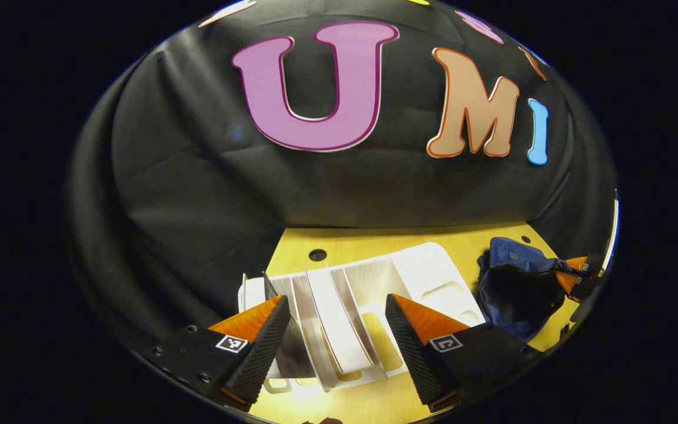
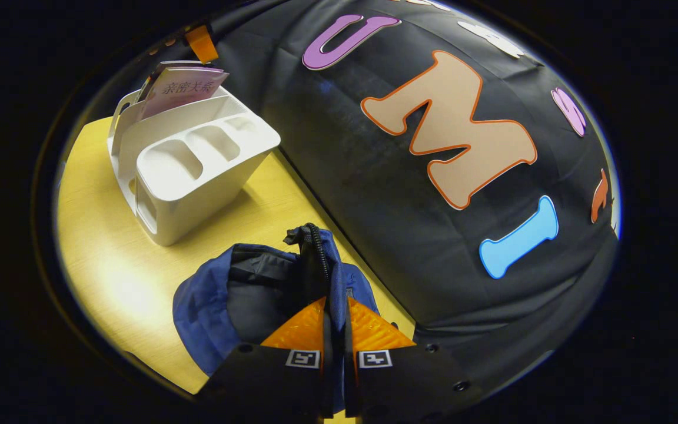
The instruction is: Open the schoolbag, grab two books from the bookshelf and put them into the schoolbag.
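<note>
A white bookshelf (image 1: 421, 277) stands on the yellow table, holding an upright white book (image 1: 339, 321) and a second thin one (image 1: 268, 285) to its left. My left gripper (image 1: 334, 303) hangs open just above the shelf, its fingers straddling the white book without touching it. To the right lies the blue schoolbag (image 1: 515, 282), its mouth gaping dark. In the right gripper view my right gripper (image 2: 334, 318) is shut on the schoolbag's zipper rim (image 2: 315, 247), holding the schoolbag (image 2: 209, 312) open. The bookshelf (image 2: 192, 165) sits beyond, a pink-covered book (image 2: 183, 88) in its rear slot.
The yellow table (image 2: 109, 265) ends at the black cloth wall right behind the shelf and bag. A round cable hole (image 1: 317, 254) lies behind the shelf. The shelf's right end has shallow tray compartments (image 2: 171, 162). Bare tabletop (image 1: 374, 400) lies in front of the shelf.
</note>
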Motion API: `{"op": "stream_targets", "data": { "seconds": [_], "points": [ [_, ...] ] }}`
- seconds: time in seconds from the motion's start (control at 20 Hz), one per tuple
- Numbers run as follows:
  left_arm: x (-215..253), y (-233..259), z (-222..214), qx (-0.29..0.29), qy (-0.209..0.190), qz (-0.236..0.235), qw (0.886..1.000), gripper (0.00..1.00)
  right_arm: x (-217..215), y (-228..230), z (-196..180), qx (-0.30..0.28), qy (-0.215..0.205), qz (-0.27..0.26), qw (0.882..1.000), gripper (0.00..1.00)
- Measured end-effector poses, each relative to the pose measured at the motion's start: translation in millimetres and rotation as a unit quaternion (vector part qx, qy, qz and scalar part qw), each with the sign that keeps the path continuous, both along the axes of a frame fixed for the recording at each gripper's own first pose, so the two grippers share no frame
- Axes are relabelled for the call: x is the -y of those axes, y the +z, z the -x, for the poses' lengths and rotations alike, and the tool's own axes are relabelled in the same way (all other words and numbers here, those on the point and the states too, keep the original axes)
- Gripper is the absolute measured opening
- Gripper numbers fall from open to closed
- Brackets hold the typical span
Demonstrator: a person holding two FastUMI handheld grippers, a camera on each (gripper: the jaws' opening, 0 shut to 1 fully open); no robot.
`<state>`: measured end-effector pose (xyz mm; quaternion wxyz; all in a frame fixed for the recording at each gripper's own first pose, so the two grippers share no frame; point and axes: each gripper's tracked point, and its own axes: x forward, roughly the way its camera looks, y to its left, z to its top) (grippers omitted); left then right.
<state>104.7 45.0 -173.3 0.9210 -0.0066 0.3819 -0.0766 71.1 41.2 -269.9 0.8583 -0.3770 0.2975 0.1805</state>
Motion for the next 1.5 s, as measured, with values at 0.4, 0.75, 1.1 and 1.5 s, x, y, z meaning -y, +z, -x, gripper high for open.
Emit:
{"op": "stream_targets", "data": {
  "seconds": [0.4,0.75,1.1,1.5],
  "points": [
    [7,-37,-14,-0.068,-0.018,-0.008,0.997,0.96,2,-4,2,-0.002,0.009,0.003,1.0,0.1],
    [-2,-67,-14,-0.127,-0.013,-0.034,0.991,0.94,2,-9,7,-0.005,0.011,0.004,1.0,0.1],
    [-3,-88,-7,-0.181,-0.022,-0.044,0.982,0.76,-2,-15,7,-0.009,0.012,0.0,1.0,0.1],
    [-7,-95,3,-0.226,-0.034,-0.074,0.971,0.43,0,-18,7,-0.011,0.013,-0.006,1.0,0.1]
  ]
}}
